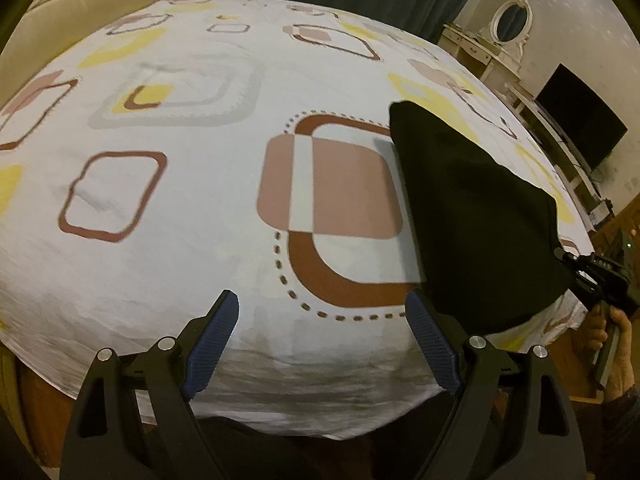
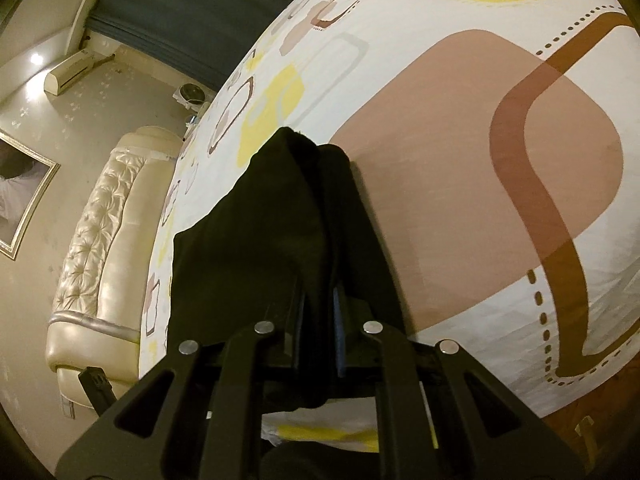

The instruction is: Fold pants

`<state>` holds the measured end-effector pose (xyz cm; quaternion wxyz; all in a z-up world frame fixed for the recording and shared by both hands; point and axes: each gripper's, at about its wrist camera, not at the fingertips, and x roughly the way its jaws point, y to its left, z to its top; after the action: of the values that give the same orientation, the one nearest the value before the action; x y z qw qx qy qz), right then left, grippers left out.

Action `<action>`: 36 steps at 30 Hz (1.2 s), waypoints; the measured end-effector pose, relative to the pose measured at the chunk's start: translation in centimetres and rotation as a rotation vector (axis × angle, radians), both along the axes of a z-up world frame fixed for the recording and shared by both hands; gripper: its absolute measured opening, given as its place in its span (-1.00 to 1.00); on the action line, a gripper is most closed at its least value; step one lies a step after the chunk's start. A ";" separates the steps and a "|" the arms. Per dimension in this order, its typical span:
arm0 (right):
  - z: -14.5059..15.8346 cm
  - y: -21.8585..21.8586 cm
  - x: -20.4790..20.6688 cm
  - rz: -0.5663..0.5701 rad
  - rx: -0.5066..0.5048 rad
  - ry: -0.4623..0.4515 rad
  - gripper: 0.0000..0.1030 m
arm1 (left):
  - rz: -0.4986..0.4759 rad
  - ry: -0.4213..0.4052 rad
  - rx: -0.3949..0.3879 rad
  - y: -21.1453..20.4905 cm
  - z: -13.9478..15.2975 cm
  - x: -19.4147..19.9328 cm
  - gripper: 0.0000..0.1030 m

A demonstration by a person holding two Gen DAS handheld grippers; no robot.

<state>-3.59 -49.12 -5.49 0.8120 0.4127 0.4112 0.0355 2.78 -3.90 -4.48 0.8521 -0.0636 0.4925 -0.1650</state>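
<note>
The black pants [image 1: 476, 216] lie folded on the right part of the patterned bedsheet [image 1: 200, 208]. My right gripper [image 1: 564, 258] grips their near right edge in the left wrist view. Seen from the right wrist, the pants [image 2: 272, 216] run away from the camera, and my right gripper [image 2: 320, 312] is shut on a bunched fold of them, its blue pads mostly hidden by cloth. My left gripper [image 1: 322, 314] hovers open over the sheet near the bed's front edge. Its right finger [image 1: 428, 336] is beside the pants' near left corner; nothing is between its fingers.
A bed with a cream tufted headboard [image 2: 100, 240] fills both views. A dark TV [image 1: 580, 116] on a low stand and a white dressing table with an oval mirror [image 1: 508, 20] stand at the far right. A hand [image 1: 612, 340] holds the right gripper's handle.
</note>
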 end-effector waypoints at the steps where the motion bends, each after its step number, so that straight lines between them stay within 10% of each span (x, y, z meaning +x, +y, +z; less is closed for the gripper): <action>1: 0.0 0.0 -0.1 -0.003 0.005 0.000 -0.81 | -0.006 0.007 -0.009 -0.1 -0.1 -0.1 0.64; 14: 0.2 -1.7 -1.7 -0.065 -0.005 0.011 -0.82 | -0.042 0.045 -0.091 -0.9 -0.6 -0.3 0.64; 20: 0.7 -4.4 -3.8 -0.168 0.102 -0.039 0.22 | -0.056 0.115 -0.205 -1.3 -1.2 0.9 0.64; 36: -1.2 0.0 -0.7 0.029 0.109 0.010 0.45 | -0.177 0.268 -0.438 -5.6 -3.6 2.8 0.63</action>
<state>-4.32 -49.09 -6.70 0.7857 0.4506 0.4184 0.0676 5.62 -9.51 -8.13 0.7276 -0.2243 0.5571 -0.3317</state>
